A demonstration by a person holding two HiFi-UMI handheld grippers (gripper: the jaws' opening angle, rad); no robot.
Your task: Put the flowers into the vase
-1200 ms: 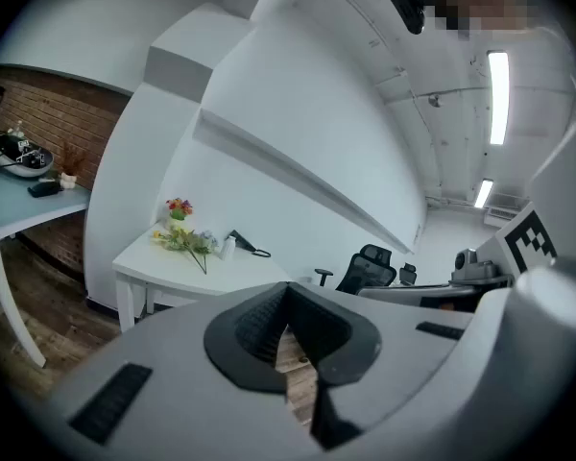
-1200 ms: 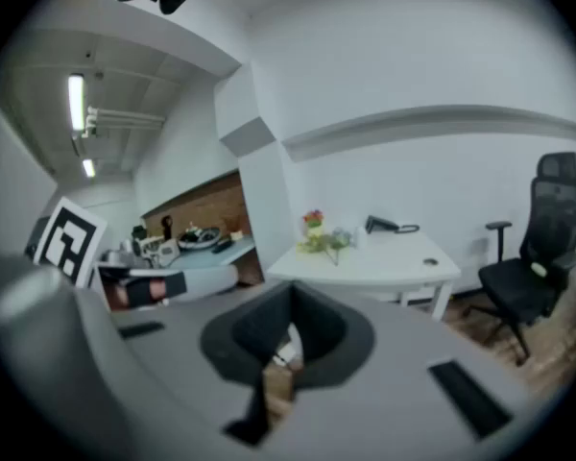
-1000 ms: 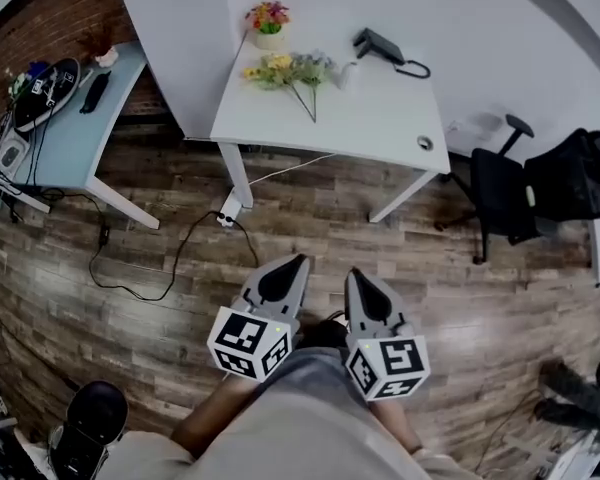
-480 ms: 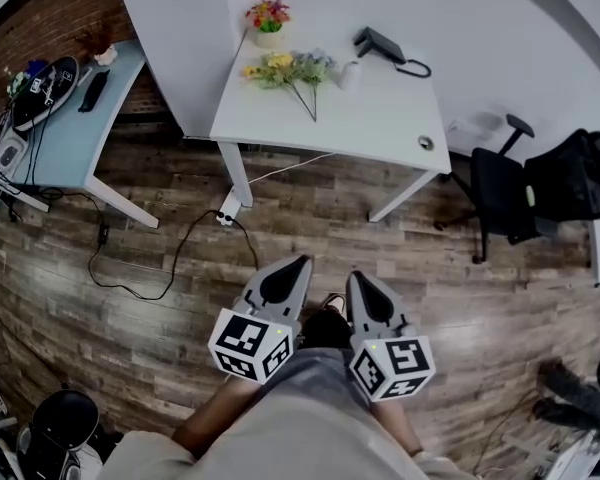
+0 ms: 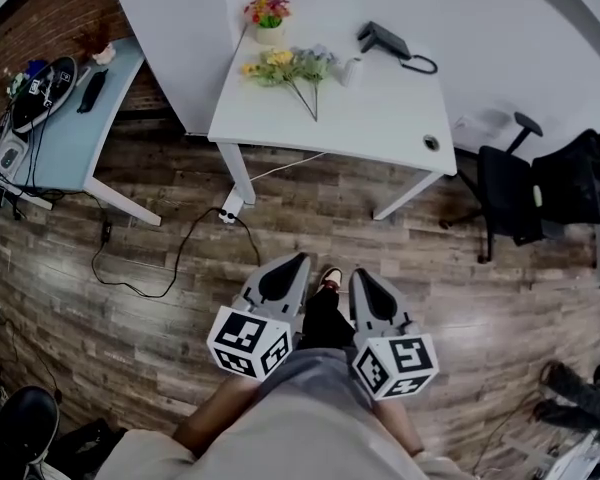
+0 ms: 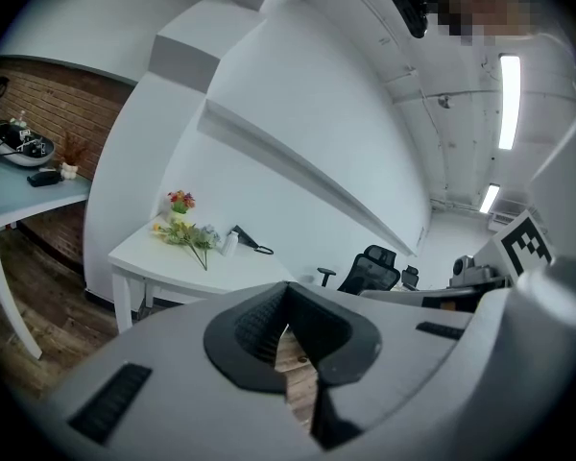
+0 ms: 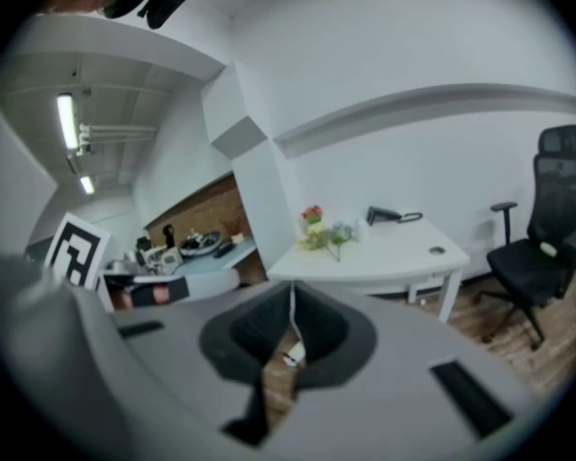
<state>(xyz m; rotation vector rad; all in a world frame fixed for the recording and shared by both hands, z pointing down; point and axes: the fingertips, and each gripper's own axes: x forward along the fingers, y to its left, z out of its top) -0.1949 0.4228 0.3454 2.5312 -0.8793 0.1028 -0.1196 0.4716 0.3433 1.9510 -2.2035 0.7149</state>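
Note:
A loose bunch of flowers (image 5: 288,68) with yellow and pale blooms lies on the white table (image 5: 370,118), far ahead of me. Behind the bunch stands a small pale pot of colourful flowers (image 5: 267,20), and to its right a small white vessel (image 5: 352,71). The left gripper view shows the bunch (image 6: 187,235) and the pot (image 6: 180,202). The same bunch (image 7: 328,239) appears in the right gripper view. My left gripper (image 5: 286,273) and right gripper (image 5: 367,286) hang low over the wooden floor, well short of the table. Both are shut with nothing in them.
A black handheld device with a cord (image 5: 388,43) lies at the table's back right. A light blue side table (image 5: 75,128) with gear stands at left. At right is a black office chair (image 5: 510,193). A cable (image 5: 170,263) runs across the floor.
The view has crept slightly toward the table, and a shoe now shows between the two grippers. A dark round object at bottom left has slid further left. Both grippers stay shut.

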